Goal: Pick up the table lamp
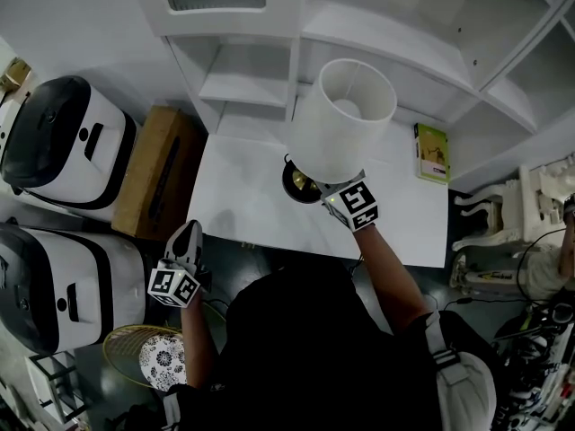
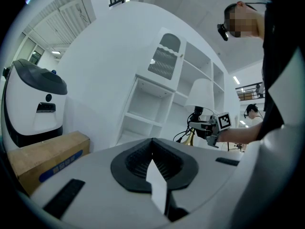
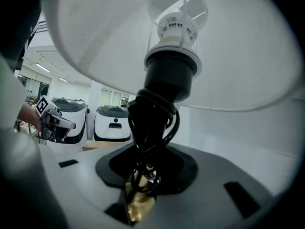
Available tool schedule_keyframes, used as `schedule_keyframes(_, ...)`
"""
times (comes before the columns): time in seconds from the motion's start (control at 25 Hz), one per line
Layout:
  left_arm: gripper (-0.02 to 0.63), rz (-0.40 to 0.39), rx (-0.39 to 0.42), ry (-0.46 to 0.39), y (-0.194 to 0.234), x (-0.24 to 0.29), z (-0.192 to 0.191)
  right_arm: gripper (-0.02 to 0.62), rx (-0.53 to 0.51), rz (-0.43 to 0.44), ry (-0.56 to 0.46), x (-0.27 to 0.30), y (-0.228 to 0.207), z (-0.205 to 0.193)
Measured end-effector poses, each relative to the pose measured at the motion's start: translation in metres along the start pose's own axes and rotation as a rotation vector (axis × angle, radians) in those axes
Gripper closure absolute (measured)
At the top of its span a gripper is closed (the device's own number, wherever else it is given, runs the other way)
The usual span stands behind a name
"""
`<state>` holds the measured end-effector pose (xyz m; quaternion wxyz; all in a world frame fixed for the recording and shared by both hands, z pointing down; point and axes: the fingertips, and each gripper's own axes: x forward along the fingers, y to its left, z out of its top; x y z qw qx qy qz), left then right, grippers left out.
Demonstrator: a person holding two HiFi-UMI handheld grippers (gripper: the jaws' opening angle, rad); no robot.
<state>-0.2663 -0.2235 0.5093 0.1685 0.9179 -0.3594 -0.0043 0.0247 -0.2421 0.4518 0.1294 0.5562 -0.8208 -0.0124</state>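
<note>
The table lamp [image 1: 341, 119] has a white drum shade, a black socket [image 3: 169, 75] and a brass stem [image 3: 138, 202] with black cord wound round it. Its dark round base [image 1: 295, 182] is at the white table [image 1: 243, 209]; whether it touches the top I cannot tell. My right gripper [image 1: 337, 196] is shut on the stem just under the shade. My left gripper [image 1: 185, 241] hangs off the table's front left corner, shut and holding nothing. In the left gripper view the lamp [image 2: 202, 92] and right gripper [image 2: 202, 125] show far right.
A green book [image 1: 432, 153] lies at the table's far right. A cardboard box [image 1: 162, 173] and two white-and-black machines [image 1: 63, 142] stand left. White shelves [image 1: 269, 61] rise behind the table. A white ornate chair [image 1: 521, 214] is at right, and a patterned basket [image 1: 148, 353] is on the floor.
</note>
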Motion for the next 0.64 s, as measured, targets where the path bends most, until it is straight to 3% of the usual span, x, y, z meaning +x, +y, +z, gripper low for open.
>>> schedule_keyframes(0.64, 0.595, 0.012, 0.007, 0.003, 0.0072, -0.0058, -0.0008, 0.482, -0.005, -0.012, 0.001, 0.0044, 0.0004, -0.0049)
